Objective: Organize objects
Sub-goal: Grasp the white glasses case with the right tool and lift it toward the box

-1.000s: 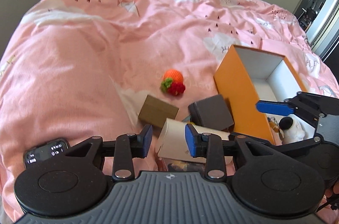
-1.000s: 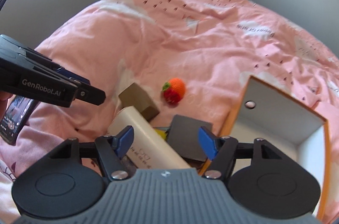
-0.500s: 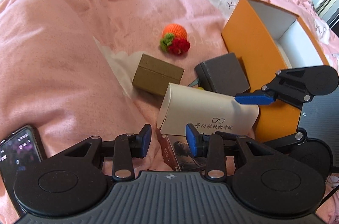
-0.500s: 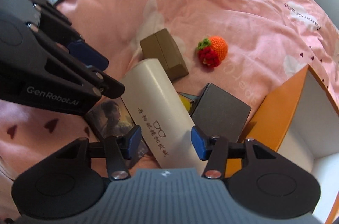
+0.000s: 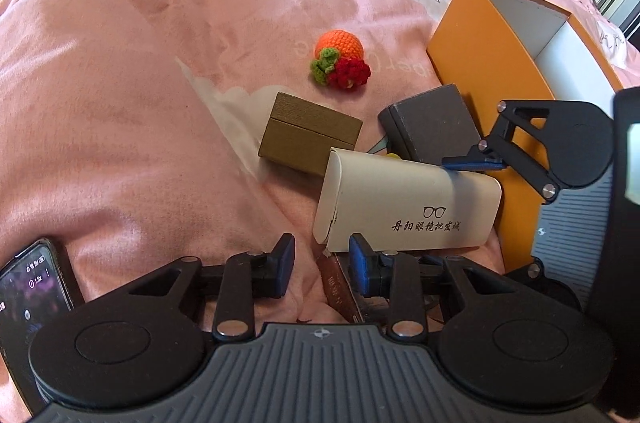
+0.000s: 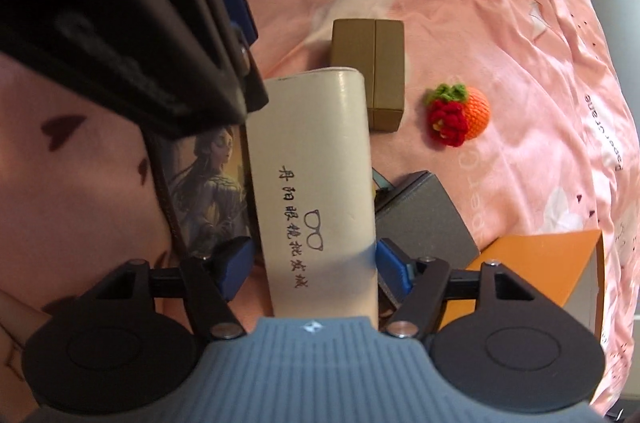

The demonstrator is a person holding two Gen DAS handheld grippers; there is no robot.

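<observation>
A pink duvet (image 5: 168,95) carries an open orange box (image 5: 484,71) at the right, with small boxes and a white glasses case (image 6: 316,183) beside it. The step in hand appears to be picking up that case. The right gripper (image 6: 314,263) straddles its near end, jaws opening, pads not yet pressing. The left gripper (image 5: 320,263) hangs part-open, closing on nothing, by the case's other end. Next comes squeezing, lifting, then boxing it.

You see the cream glasses case (image 5: 404,201) lying flat over a picture card (image 6: 208,191), beside the brown box (image 5: 310,133), grey box (image 5: 430,127), crocheted fruit (image 5: 340,63) and open orange box (image 5: 484,63).
</observation>
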